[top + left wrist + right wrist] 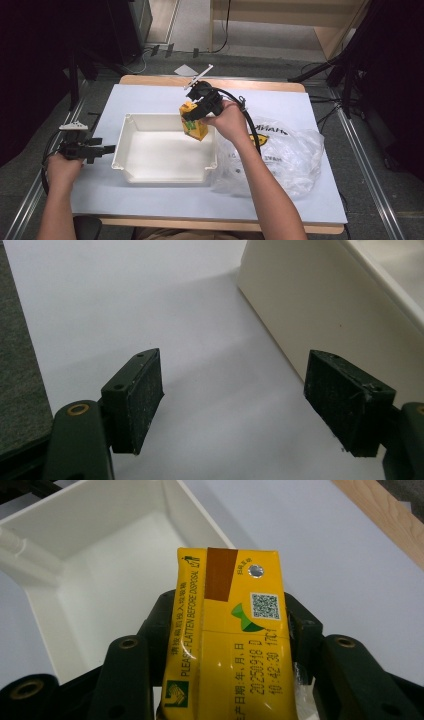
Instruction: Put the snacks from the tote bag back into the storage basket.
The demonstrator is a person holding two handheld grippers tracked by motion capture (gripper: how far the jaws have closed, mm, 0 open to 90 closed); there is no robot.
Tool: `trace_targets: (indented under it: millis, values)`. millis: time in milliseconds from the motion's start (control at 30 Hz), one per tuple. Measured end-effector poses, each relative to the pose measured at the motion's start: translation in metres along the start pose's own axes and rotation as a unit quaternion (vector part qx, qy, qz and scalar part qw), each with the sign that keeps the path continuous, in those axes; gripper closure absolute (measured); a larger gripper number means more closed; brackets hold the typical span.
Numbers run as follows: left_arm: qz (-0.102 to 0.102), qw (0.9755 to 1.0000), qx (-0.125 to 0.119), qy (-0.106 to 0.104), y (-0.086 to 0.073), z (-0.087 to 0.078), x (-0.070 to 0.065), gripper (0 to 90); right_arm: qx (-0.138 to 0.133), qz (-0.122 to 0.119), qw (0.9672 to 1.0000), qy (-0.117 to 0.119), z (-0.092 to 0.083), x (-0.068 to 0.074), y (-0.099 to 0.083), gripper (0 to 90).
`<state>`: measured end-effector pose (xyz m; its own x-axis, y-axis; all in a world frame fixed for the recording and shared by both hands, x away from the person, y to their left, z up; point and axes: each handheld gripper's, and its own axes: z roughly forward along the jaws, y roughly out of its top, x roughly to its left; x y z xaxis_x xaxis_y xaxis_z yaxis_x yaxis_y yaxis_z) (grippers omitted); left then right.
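Yellow carton [235, 645] (brown strip, green logo), white tray [165, 175], black grippers

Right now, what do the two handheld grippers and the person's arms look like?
Both grippers are black, each with two blocky jaws and brass-ringed screw holes. The left gripper carries a pale three-cornered plate on top. The right gripper has a white plate too and trails a black cable. The forearms are bare, no sleeves visible.
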<state>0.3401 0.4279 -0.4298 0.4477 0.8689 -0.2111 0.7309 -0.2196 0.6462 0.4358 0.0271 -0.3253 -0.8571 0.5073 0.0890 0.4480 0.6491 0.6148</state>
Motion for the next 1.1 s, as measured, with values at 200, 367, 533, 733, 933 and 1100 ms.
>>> trace_targets:
  millis: [200, 367, 533, 733, 933, 1100]
  values:
    - [0.0, 1.0, 0.0, 0.0, 0.0, 0.0, 0.0, 24.7, 0.015, 0.008, 0.9999, 0.003, 0.013, -0.004, -0.004, 52.6]
    - [0.0, 1.0, 0.0, 0.0, 0.0, 0.001, 0.0, 24.7, 0.024, 0.014, 0.9996, 0.002, 0.024, -0.006, -0.008, 52.6]
    - [0.0, 1.0, 0.0, -0.001, 0.0, 0.001, 0.0, 24.7, 0.025, 0.015, 0.9996, 0.0, 0.032, -0.01, -0.013, 52.6]
    - [0.0, 1.0, 0.001, -0.001, 0.0, 0.001, 0.0, 24.7, 0.032, 0.016, 0.9994, 0.0, 0.042, -0.012, -0.019, 52.6]
    - [0.0, 1.0, 0.001, 0.0, 0.0, 0.001, 0.0, 24.7, 0.037, 0.013, 0.9992, -0.001, 0.047, -0.013, -0.024, 52.5]
    - [0.0, 1.0, 0.001, -0.001, 0.0, 0.001, 0.0, 24.7, 0.038, 0.013, 0.9992, -0.003, 0.049, -0.012, -0.025, 52.4]
